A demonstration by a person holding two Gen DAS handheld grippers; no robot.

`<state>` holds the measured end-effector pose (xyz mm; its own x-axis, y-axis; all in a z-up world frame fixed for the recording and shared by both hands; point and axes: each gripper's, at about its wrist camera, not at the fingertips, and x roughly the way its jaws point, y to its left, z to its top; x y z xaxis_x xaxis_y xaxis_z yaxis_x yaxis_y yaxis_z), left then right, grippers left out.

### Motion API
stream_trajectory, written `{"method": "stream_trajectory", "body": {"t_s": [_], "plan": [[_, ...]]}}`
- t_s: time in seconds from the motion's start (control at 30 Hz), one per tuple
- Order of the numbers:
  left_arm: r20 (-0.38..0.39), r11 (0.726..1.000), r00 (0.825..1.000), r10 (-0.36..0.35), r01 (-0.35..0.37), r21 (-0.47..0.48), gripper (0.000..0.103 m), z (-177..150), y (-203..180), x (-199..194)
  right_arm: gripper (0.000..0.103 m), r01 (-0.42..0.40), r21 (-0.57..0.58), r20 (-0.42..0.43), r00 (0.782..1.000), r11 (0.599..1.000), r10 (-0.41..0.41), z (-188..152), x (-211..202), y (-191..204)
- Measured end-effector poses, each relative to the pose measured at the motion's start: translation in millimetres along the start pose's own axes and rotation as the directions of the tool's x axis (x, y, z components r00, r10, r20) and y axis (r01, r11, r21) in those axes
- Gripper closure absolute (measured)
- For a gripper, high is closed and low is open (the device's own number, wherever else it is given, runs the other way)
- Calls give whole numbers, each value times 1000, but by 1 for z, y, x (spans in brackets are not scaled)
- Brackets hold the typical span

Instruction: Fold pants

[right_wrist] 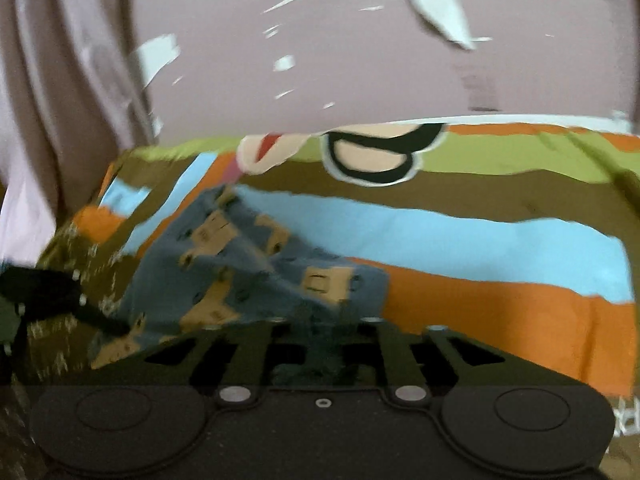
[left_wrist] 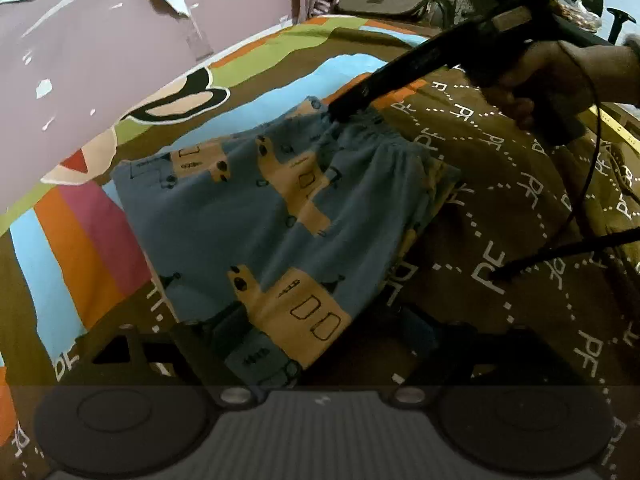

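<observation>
Small blue pants (left_wrist: 256, 216) with tan truck prints lie folded on a striped bedspread (left_wrist: 72, 256). In the left wrist view the right gripper (left_wrist: 340, 114) reaches in from the upper right and pinches the elastic waistband at the far edge. My left gripper (left_wrist: 316, 344) sits over the near hem with cloth between its fingers. In the right wrist view the pants (right_wrist: 240, 272) are bunched, with a fold of blue cloth caught between the right gripper's fingers (right_wrist: 320, 340). The left gripper's finger (right_wrist: 100, 320) shows at the left, on the pants' corner.
A brown blanket with white "PF" letters (left_wrist: 520, 200) covers the bed to the right. A mauve wall with peeling paint (right_wrist: 320, 60) stands behind the bed. A curtain (right_wrist: 60, 80) hangs at the left. Bags (left_wrist: 384, 0) sit past the far end.
</observation>
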<state>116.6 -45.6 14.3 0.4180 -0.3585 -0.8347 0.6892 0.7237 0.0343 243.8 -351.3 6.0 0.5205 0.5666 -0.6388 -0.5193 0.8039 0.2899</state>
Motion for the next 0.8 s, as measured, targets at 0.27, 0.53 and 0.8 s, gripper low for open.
{"method": "stream_trajectory", "body": {"t_s": [0.27, 0.53, 0.8], "plan": [[139, 965, 990, 11, 26, -262, 8, 12, 13, -38, 65, 44, -165, 46, 998, 985, -37, -22, -29, 43], [-105, 952, 988, 110, -135, -275, 2, -2, 11, 11, 31, 191, -304, 31, 981, 934, -190, -81, -21, 67], [-138, 948, 989, 54, -94, -303, 1, -15, 23, -8, 16, 126, -205, 42, 992, 971, -119, -79, -45, 47]]}}
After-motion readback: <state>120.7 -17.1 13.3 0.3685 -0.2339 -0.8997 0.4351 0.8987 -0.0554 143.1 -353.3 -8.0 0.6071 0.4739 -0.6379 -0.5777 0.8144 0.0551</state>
